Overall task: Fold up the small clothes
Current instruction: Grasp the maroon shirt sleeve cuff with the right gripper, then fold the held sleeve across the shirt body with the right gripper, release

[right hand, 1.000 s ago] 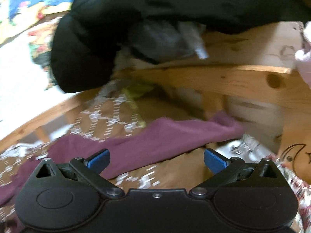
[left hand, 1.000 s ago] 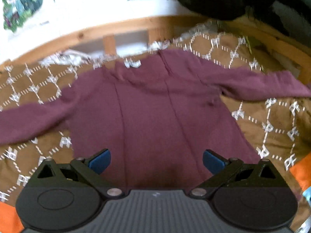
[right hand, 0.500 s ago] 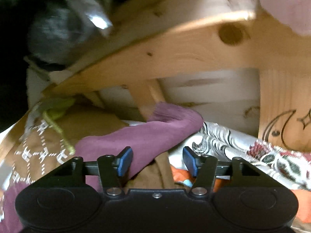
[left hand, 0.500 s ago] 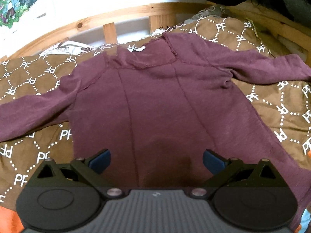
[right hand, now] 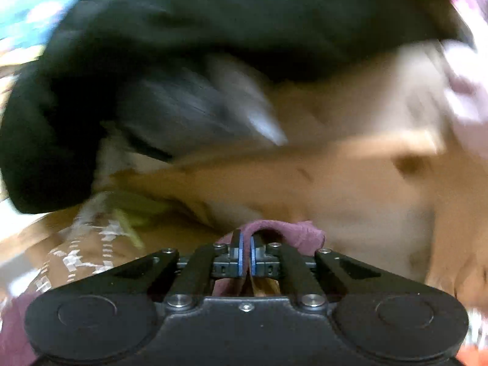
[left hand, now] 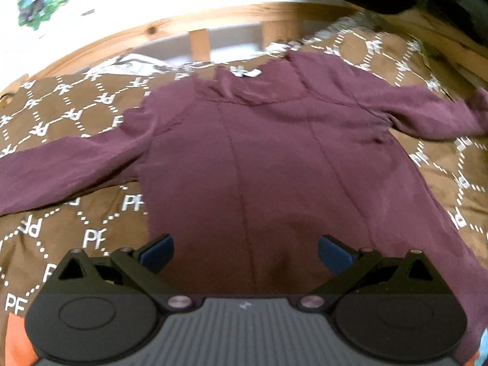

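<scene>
Nearest, our left tongs [left hand: 245, 251] gape wide over the hem of the maroon shirt [left hand: 274, 164], holding nothing, while our right tongs [right hand: 245, 254] are pinched nearly closed on its sleeve cuff [right hand: 283, 231]. Beyond, the shirt lies spread flat on the brown bedcover [left hand: 61, 113] printed "PF", before the wooden bed rail [left hand: 195, 19].

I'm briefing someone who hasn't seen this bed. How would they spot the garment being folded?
Find the wooden bed frame, then the brown blanket printed with white PF letters. Spread flat on it is the maroon long-sleeved top, the only plain, single-coloured cloth lying there, sleeves out to both sides.
</scene>
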### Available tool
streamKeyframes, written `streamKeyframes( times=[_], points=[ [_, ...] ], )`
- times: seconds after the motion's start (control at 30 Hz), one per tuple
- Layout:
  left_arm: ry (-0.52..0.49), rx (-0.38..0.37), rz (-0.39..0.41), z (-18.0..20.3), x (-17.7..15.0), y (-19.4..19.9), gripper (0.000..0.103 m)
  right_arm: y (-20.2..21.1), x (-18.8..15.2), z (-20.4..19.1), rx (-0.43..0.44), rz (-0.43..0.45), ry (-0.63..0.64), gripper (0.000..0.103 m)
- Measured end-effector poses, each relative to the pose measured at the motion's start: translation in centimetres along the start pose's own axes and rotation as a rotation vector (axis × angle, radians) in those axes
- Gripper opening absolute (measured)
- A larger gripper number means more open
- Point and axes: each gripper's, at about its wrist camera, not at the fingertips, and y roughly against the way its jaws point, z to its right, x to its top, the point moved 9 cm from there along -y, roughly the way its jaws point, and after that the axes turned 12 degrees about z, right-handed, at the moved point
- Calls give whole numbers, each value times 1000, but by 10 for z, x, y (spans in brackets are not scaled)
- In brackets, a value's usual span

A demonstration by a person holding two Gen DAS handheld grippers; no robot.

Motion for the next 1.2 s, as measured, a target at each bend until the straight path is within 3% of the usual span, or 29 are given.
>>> streamKeyframes(
  times=[0.13,0.33,0.53,0.7,0.87,1.07,1.2],
  points=[
    [80,61,12,-19,7,-1,103,23,32,-58,213,123,98,3],
    [177,128,43,-48,15,4,103,70,37,-151,542,165,203,3],
    [221,179,62,-74,18,10,103,142,-19,-240,890,121,354,3],
    [242,210,78,-94,15,12,103,218,-82,-280,1123,72,539,3],
    [244,225,75,-105,8,14,103,268,-134,-289,1245,-39,618,3],
    [234,212,97,-106,7,17,103,299,-165,-272,1333,-110,732,3],
    [243,176,117,-102,9,19,103,306,-172,-266,1377,-175,746,20]
  ],
)
